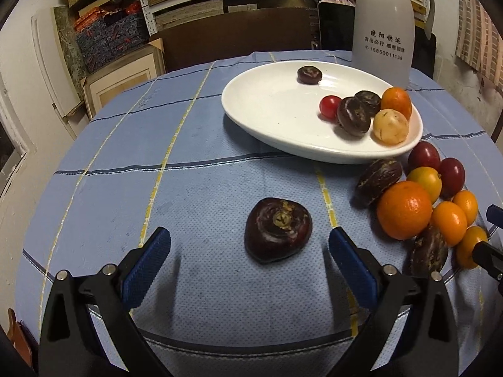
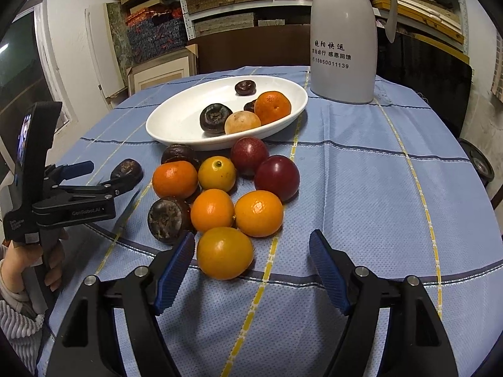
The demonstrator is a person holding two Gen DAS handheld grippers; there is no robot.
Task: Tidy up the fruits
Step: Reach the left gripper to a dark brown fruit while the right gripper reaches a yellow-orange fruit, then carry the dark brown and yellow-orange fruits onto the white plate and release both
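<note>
Our left gripper point(image 1: 250, 246) holds its blue fingers point(image 1: 147, 264) wide, nothing gripped; a dark water chestnut point(image 1: 278, 229) lies between them on the worktop point(image 1: 195, 144), its pale stem scar facing up. Its side arm reads "GenRobot.AI". Our right gripper point(image 2: 251, 251) also gapes wide, the left finger touching a yellow-orange kumquat point(image 2: 224, 253) resting loose at the near edge of the fruit pile point(image 2: 226, 185). Beyond, the long white plate point(image 2: 176, 119) angles away to the right. The white jug point(image 2: 344, 36) shows Chinese print and "15850011139".
</note>
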